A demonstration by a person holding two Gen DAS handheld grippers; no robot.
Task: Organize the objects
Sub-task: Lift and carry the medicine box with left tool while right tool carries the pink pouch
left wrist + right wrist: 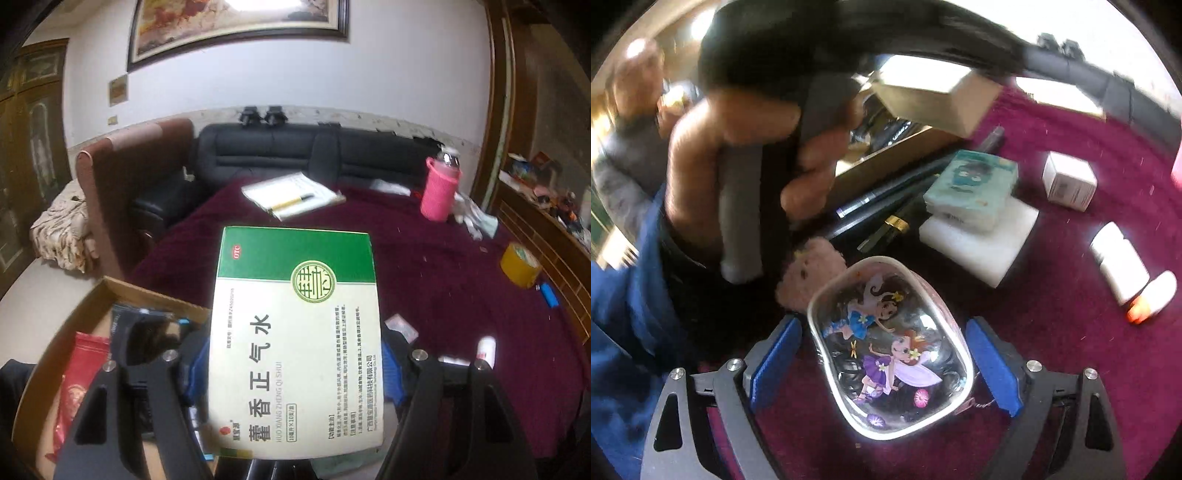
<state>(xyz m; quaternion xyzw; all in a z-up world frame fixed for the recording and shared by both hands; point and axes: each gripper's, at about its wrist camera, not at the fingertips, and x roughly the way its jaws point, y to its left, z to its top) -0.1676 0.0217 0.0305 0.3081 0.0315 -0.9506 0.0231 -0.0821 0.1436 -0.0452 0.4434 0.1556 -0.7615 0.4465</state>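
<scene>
My left gripper (295, 373) is shut on a green and white medicine box (297, 339) and holds it up beside a cardboard box (74, 314) at the lower left that holds a red packet (79, 384) and dark items. My right gripper (882, 365) is open, its blue pads either side of a clear fairy-print pouch (890, 354) that lies on the maroon tablecloth (1052, 350); the pads do not touch it. A pink plush toy (810, 273) lies behind the pouch. The medicine box also shows in the right wrist view (938, 99), held by the left hand.
On the cloth: a teal tissue pack (975, 188) on a white foam block (982, 243), a small white box (1069, 181), white tubes (1119, 262), dark pens (894, 192), a notebook with pen (291, 197), pink bottle (439, 188), yellow tape roll (521, 264), blue lighter (549, 294). A black sofa (295, 147) stands behind.
</scene>
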